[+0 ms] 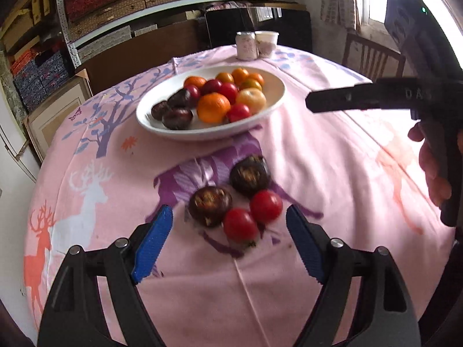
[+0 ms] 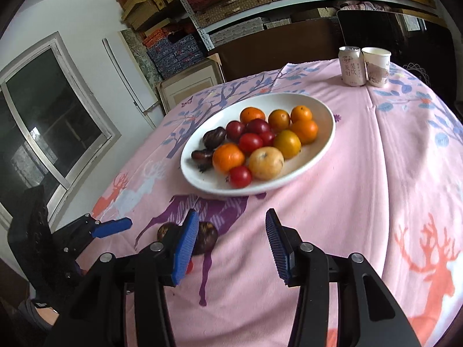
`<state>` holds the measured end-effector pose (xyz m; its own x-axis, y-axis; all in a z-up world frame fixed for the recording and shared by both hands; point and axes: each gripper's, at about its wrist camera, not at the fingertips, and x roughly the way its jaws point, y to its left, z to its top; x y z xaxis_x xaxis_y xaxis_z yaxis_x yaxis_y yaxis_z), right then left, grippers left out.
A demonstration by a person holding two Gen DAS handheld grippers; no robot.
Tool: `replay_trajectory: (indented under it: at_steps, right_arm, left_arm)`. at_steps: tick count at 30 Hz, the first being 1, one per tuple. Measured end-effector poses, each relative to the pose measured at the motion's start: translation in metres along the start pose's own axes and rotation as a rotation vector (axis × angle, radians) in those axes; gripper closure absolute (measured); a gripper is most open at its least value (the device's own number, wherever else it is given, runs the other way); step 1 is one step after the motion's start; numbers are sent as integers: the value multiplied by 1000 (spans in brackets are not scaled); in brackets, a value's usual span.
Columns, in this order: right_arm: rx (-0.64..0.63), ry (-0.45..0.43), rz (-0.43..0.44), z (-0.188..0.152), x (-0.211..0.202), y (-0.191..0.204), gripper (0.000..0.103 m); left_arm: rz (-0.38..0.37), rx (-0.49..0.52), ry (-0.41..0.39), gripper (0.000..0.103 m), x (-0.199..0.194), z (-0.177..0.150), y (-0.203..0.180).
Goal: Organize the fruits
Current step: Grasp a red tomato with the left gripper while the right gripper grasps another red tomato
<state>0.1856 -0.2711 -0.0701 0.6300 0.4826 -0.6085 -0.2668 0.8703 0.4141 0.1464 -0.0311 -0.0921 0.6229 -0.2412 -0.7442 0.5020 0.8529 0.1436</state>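
Observation:
A white oval bowl (image 1: 269, 86) (image 2: 318, 156) on the pink tablecloth holds several oranges, red tomatoes, dark mangosteens and a yellow fruit. On the cloth in front of it lie two mangosteens (image 1: 210, 206) (image 1: 250, 175) and two red tomatoes (image 1: 240, 225) (image 1: 266, 206). My left gripper (image 1: 228, 243) is open and empty, low over the cloth just short of these four fruits. My right gripper (image 2: 231, 245) is open and empty above the cloth; its left finger partly hides a mangosteen (image 2: 207, 238). The right gripper also shows at the right of the left wrist view (image 1: 358, 98).
A drink can (image 1: 246, 44) (image 2: 351, 65) and a paper cup (image 1: 266, 42) (image 2: 376, 66) stand at the table's far edge. Shelves stacked with boxes fill the back wall (image 1: 115, 8). A wooden chair (image 1: 373, 57) stands at the right. A window (image 2: 43, 115) is on the left.

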Motion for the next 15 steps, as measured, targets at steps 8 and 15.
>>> replay_trajectory:
  at_steps: [8, 15]
  right_arm:
    - [75, 41, 28, -34, 8, -10, 54]
    - [-1, 80, 17, -48, 5, 3, 54]
  left_arm:
    - [-48, -72, 85, 55, 32, -5, 4]
    - [-94, -72, 63, 76, 31, -4, 5]
